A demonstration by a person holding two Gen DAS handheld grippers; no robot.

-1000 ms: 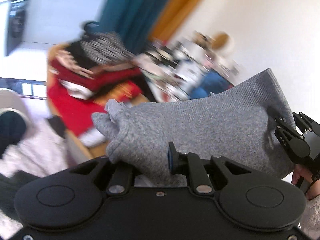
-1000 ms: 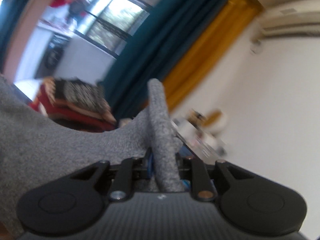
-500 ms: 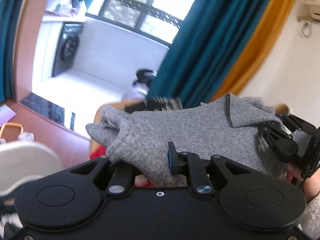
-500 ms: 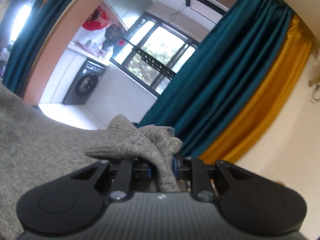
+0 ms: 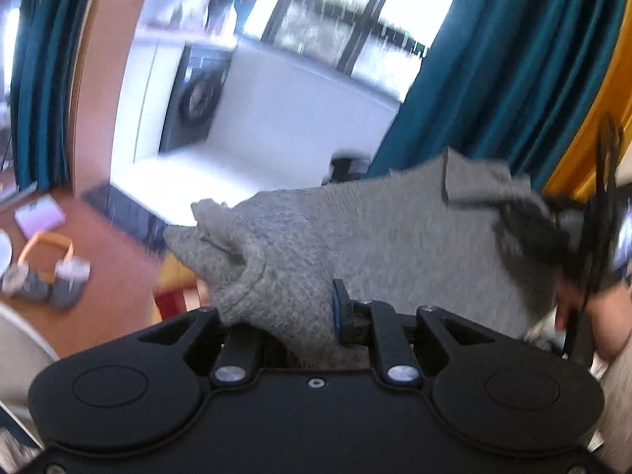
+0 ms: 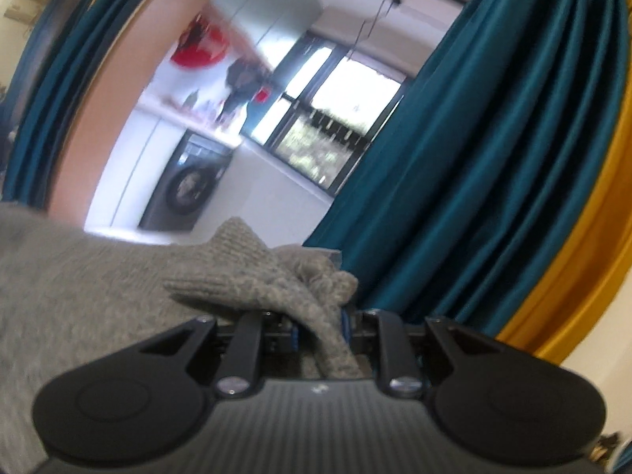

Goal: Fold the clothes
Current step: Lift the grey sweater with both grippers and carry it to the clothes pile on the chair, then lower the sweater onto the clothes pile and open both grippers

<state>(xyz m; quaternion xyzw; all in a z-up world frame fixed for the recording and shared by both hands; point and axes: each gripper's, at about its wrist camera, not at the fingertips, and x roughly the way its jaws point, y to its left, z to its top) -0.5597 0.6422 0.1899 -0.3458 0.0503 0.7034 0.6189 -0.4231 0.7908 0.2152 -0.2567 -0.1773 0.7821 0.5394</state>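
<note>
A grey knitted sweater (image 5: 395,237) hangs stretched in the air between both grippers. My left gripper (image 5: 292,316) is shut on one bunched end of it, and the knit covers the fingertips. In the left wrist view the right gripper (image 5: 568,237) shows blurred at the far right, holding the other end, with a person's hand (image 5: 592,316) below it. In the right wrist view the right gripper (image 6: 320,328) is shut on a fold of the grey sweater (image 6: 256,276), which spreads away to the left.
Teal curtains (image 6: 493,158) and a yellow curtain (image 6: 584,276) hang on the right. A window (image 6: 335,118) and a washing machine (image 5: 197,94) stand behind. A wooden table (image 5: 98,256) at the left carries a small basket (image 5: 47,268).
Both grippers have swung sideways with the sweater. The pile of red clothes and the cluttered table have left the view; the window, washing machine and curtains have come in.
</note>
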